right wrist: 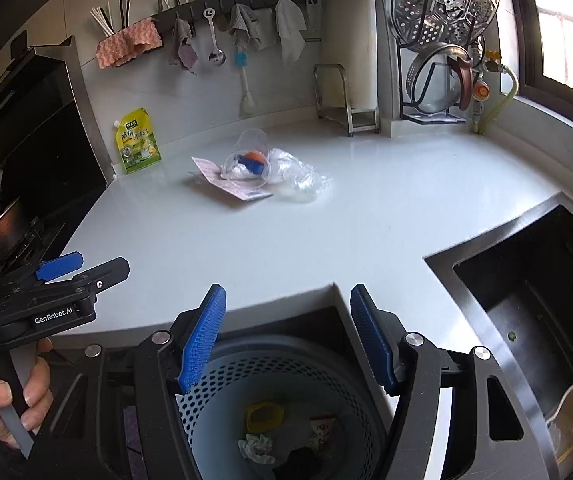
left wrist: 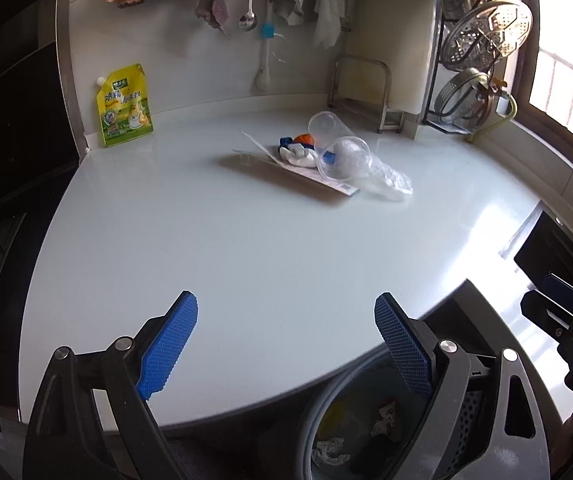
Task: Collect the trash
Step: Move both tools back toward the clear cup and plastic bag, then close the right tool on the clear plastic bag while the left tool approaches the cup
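Both fingers of the left gripper (left wrist: 286,312) and right gripper (right wrist: 288,304) were spread, holding nothing; the trash pile (left wrist: 326,156) lay well ahead on the counter (left wrist: 246,248), the bin (right wrist: 286,412) below the right.

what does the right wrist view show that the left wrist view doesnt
Only the right wrist view shows the black sink at right, the person's hand gripping the left claw's handle, and the bin's perforated wall.

Only the left wrist view shows the right claw from the side, at its right edge.

Both show the trash pile on the white countertop: clear plastic cups, crumpled plastic wrap and a flat card. Both also show the yellow pouch by the wall, the trash bin below, and open claws.
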Tool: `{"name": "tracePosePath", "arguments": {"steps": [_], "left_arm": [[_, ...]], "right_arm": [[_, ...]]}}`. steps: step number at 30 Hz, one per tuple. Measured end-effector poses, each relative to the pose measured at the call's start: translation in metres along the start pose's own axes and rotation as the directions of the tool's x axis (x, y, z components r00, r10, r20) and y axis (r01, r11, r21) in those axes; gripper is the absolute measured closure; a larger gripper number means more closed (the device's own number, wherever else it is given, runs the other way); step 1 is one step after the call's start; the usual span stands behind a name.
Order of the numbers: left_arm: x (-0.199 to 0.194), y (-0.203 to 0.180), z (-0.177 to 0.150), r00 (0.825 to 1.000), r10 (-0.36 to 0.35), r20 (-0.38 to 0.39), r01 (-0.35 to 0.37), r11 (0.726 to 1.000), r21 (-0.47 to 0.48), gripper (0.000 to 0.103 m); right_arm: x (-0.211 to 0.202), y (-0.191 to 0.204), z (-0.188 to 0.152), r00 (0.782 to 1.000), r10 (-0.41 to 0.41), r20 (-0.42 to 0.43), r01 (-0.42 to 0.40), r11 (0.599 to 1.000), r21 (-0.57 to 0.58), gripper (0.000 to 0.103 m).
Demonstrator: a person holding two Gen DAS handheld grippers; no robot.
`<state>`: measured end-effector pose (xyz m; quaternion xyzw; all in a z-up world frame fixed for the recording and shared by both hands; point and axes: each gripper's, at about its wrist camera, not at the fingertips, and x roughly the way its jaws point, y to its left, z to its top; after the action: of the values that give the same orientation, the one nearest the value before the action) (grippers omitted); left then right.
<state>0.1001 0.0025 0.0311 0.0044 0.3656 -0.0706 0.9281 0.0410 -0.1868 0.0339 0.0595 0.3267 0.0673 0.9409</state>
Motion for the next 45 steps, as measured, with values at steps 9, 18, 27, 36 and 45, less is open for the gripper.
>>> {"name": "tracePosePath", "arguments": {"steps": [9, 18, 27, 36, 45], "left_arm": [[0.032, 0.005, 0.056, 0.999, 0.016, 0.042, -0.015, 1.0, -0.013, 0.014], [0.053, -0.002, 0.11, 0.993, 0.059, 0.104, -0.061, 0.998, 0.015, 0.014], [0.094, -0.001, 0.113, 0.995, 0.08, 0.062, -0.081, 0.997, 0.018, 0.01], [0.117, -0.004, 0.109, 0.997, 0.077, 0.031, -0.078, 0.996, 0.033, 0.01], [0.129, -0.005, 0.108, 0.997, 0.078, 0.019, -0.079, 0.996, 0.041, 0.01]], "right_arm": [[0.042, -0.003, 0.065, 1.0, -0.002, 0.014, 0.004, 0.997, -0.081, 0.034], [0.104, -0.021, 0.108, 0.998, 0.033, -0.047, -0.036, 0.997, -0.065, 0.034], [0.165, -0.03, 0.134, 0.992, 0.055, -0.11, -0.062, 0.996, -0.061, 0.034], [0.213, -0.038, 0.147, 0.982, 0.091, -0.166, -0.097, 0.995, -0.026, 0.034], [0.246, -0.028, 0.151, 0.974, 0.085, -0.21, -0.102, 0.992, -0.069, 0.034]]}}
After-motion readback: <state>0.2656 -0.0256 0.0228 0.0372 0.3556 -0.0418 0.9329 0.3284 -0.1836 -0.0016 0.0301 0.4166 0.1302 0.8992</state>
